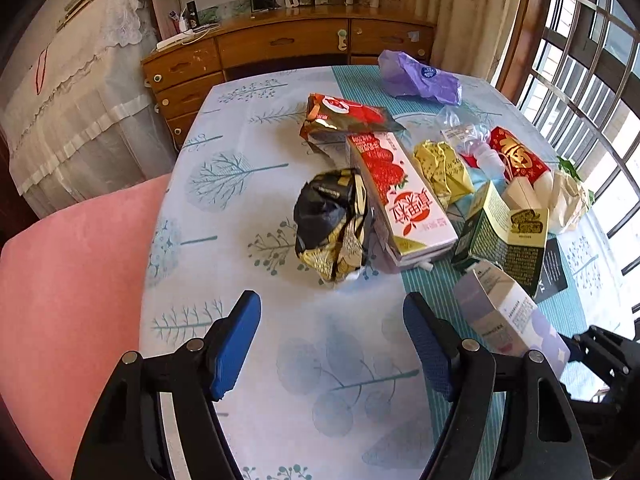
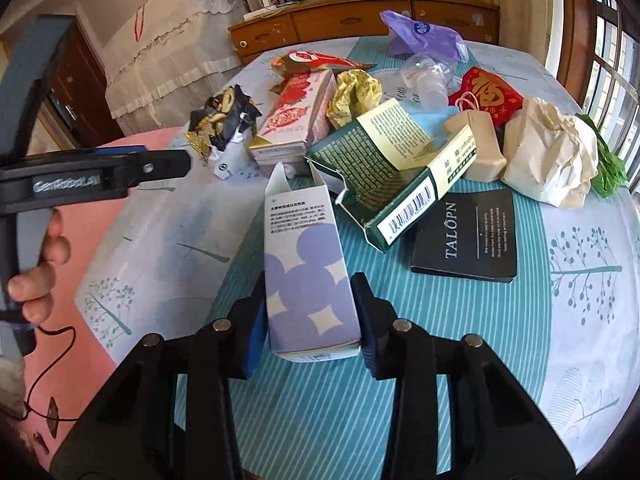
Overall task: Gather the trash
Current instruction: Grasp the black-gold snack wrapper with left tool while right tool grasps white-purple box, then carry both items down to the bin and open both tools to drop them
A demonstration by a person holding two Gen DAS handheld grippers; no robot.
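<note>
Sunlight from the barred window falls on a round table [image 2: 580,280] with a smooth cloth printed with pale trees and teal stripes; a wooden chest of drawers [image 1: 280,44] stands behind it.

Trash is piled in the middle of that table; the nearest piece is a tall white box with purple blobs [image 2: 306,276], made of thin card, with its top flaps open. It lies on the striped part, closest to the table's near edge. The right gripper [image 2: 310,320] has its blue pads on both long sides of this box and looks pinched onto it.

To do this step well, I think the squeeze should be soft, since thin card with an open end dents fast; lifting straight up should keep the flaps clear of the green box [image 2: 396,184] just behind it, which is stiff, glossy and torn open.

The left gripper [image 1: 332,332] hangs wide and empty, aimed at the black and gold wrapper [image 1: 332,224]; that wrapper is crinkly foil, scrunched into a lumpy ball, so it may spring or slip.

Just past the wrapper lies a long pink strawberry carton [image 1: 400,196], flat and smooth. Farther back are a yellow crumpled paper [image 2: 354,92], a big beige paper wad [image 2: 548,152], a flat black card [image 2: 468,236] and a soft purple bag [image 1: 416,78].
</note>
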